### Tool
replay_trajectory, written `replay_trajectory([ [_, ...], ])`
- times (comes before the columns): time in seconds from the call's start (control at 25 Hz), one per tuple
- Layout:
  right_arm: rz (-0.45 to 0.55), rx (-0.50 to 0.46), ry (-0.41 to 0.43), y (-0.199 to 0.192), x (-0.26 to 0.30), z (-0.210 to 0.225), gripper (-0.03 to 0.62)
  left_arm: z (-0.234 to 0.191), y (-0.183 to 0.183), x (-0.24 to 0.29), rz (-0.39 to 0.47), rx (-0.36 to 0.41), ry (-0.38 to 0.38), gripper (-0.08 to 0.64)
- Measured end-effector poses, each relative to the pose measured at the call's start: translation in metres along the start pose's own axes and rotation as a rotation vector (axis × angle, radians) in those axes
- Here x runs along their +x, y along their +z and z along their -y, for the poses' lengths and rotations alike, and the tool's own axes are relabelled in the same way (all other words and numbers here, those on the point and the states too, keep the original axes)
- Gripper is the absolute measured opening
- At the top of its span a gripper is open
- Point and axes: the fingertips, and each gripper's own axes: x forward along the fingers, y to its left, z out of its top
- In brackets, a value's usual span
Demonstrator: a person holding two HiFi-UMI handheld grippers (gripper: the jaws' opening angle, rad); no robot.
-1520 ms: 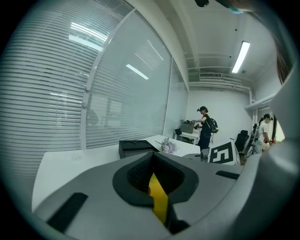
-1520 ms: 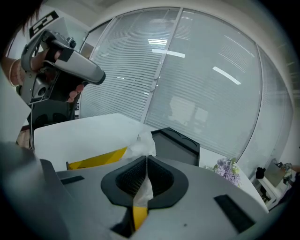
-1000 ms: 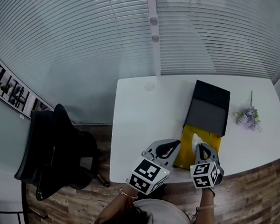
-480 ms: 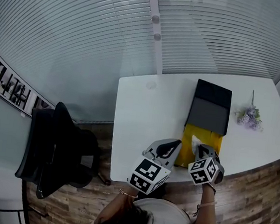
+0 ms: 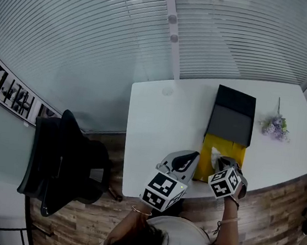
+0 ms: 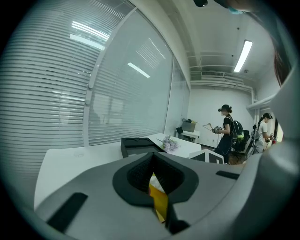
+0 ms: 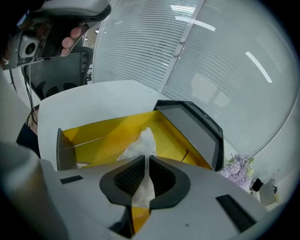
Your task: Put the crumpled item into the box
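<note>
A black box with a yellow inside (image 5: pixel 234 153) lies open on the white table (image 5: pixel 158 125), its dark lid (image 5: pixel 231 116) folded back. The crumpled white paper (image 5: pixel 214 153) hangs over the box's near end, and my right gripper (image 5: pixel 219 162) is shut on it. In the right gripper view the paper (image 7: pixel 140 145) sticks up between the jaws of the right gripper (image 7: pixel 146 180), with the yellow box floor (image 7: pixel 103 136) just beyond. At the box's left near edge my left gripper (image 5: pixel 196 159) is shut on a yellow flap (image 6: pixel 159 201) of the box.
A small bunch of purple flowers (image 5: pixel 275 127) lies on the table right of the lid. A black office chair (image 5: pixel 62 163) stands on the wood floor to the left. Slatted blinds fill the far side. People (image 6: pixel 227 131) stand far off in the room.
The right gripper with the paper has edged slightly forward over the yellow box. The left gripper has stayed where it was.
</note>
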Motion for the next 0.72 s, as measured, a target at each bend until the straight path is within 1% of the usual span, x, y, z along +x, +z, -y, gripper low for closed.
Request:
replay_trajectory([
  [0.12,0.0,0.008,0.0,0.0,0.0,0.001,0.068,0.0,0.0,0.0,0.003,-0.001,0.001,0.017],
  [0.44,0.035,0.029,-0.024,0.005,-0.006,0.005,0.067,0.002,0.0,-0.003,0.008,0.002,-0.004,0.017],
  [0.72,0.093,0.058,-0.06,0.015,-0.022,0.012,0.067,0.007,0.004,-0.005,0.019,0.006,-0.006,0.017],
])
